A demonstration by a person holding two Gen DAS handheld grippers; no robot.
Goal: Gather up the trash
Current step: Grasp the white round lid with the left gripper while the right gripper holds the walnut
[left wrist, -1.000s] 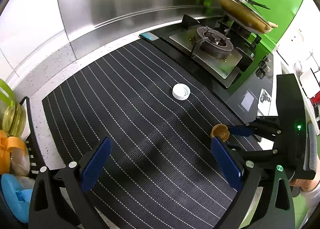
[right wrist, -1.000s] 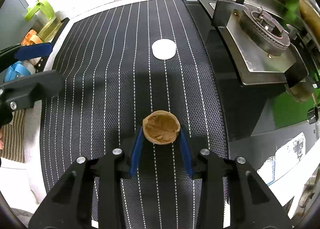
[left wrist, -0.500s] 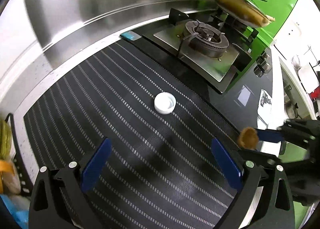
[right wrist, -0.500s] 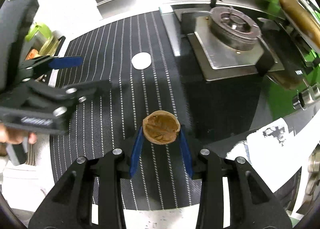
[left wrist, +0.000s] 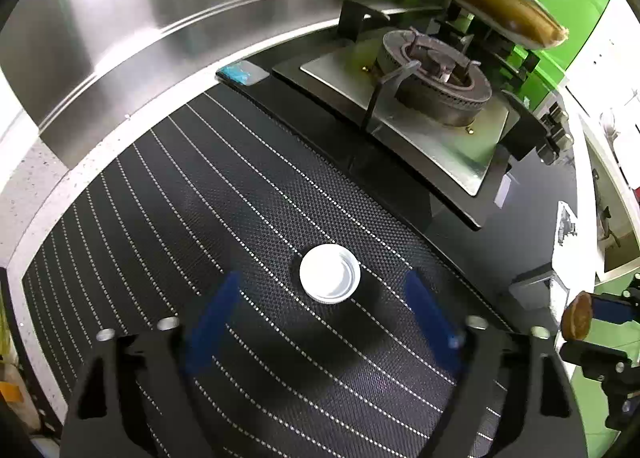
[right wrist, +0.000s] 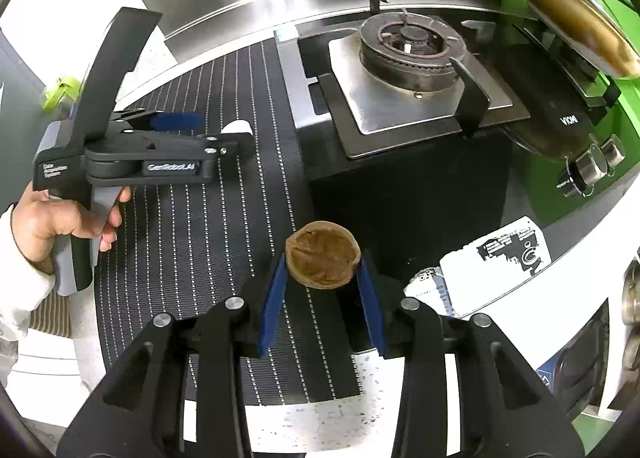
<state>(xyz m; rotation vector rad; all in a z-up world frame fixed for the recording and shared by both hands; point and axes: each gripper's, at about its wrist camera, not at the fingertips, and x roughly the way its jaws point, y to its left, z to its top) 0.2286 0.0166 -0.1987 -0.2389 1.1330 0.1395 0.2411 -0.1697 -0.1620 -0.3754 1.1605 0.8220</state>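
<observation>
Your left gripper (left wrist: 324, 310) hovers spread wide around the white bottle cap (left wrist: 330, 273); your right gripper (right wrist: 322, 290) pinches a walnut shell (right wrist: 322, 260) aloft.

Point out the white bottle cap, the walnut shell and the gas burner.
white bottle cap (left wrist: 330, 273), left wrist view, centre of its hollow.
walnut shell (right wrist: 322, 260), right wrist view, middle of its inner face.
gas burner (right wrist: 412, 42), right wrist view, central cap.

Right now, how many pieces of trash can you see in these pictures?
2. A white cap lies on the striped mat between the open left gripper jaws. A walnut shell is held by the right gripper. Others may be hidden.
</observation>
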